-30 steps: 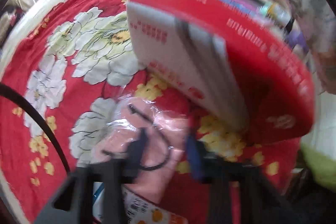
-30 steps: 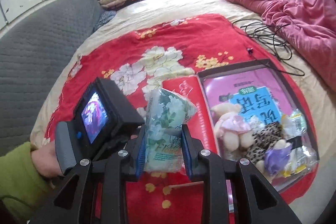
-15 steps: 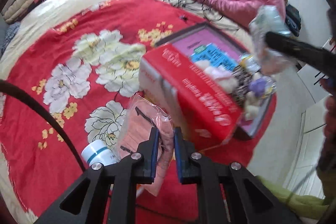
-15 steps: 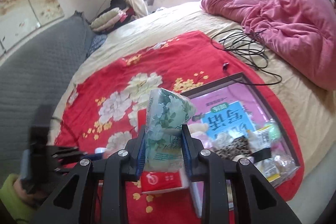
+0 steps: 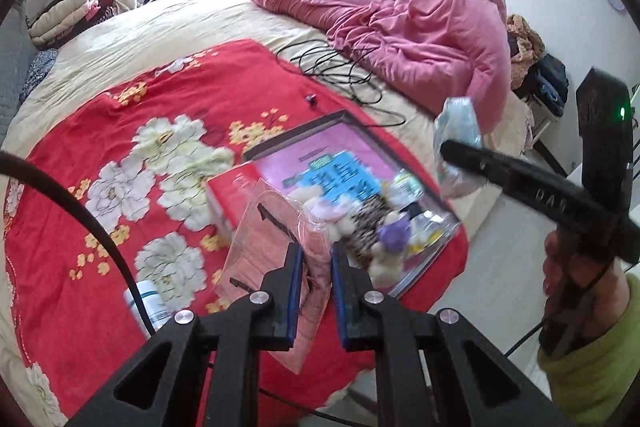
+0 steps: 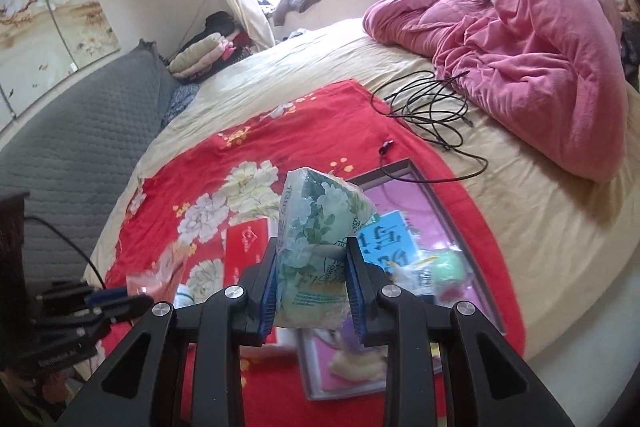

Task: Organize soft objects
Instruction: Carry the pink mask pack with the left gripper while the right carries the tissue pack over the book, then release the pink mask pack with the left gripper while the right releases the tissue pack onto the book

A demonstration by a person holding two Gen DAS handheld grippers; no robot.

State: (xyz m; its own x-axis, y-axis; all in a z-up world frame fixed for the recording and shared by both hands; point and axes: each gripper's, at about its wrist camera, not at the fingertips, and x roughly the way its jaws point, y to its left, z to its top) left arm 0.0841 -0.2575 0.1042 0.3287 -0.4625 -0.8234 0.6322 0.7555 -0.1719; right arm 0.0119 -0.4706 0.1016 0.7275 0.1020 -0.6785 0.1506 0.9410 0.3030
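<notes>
My left gripper [image 5: 314, 255] is shut on a pink cloth packet in clear plastic [image 5: 264, 243], held in the air above the red floral blanket [image 5: 120, 131]. My right gripper [image 6: 312, 259] is shut on a green floral tissue pack [image 6: 320, 223], raised over the near edge of a dark-rimmed tray [image 6: 436, 195]. The tray [image 5: 304, 131] has a pink lining and holds several soft toys [image 5: 384, 231]. In the left wrist view the right gripper [image 5: 456, 151] shows at the right with the tissue pack [image 5: 458, 127]. In the right wrist view the left gripper [image 6: 132, 301] and pink packet [image 6: 160, 271] sit low left.
A red box [image 5: 236, 187] lies against the tray's left side. A white bottle [image 5: 146, 303] rests on the blanket. A black cable [image 6: 432, 111] coils beyond the tray, and a pink quilt [image 6: 540, 59] is heaped at the far right. The bed edge runs just right of the tray.
The left gripper has risen, lifting the pink packet off the blanket beside the red box. The right gripper has risen and moved over the tray with the tissue pack.
</notes>
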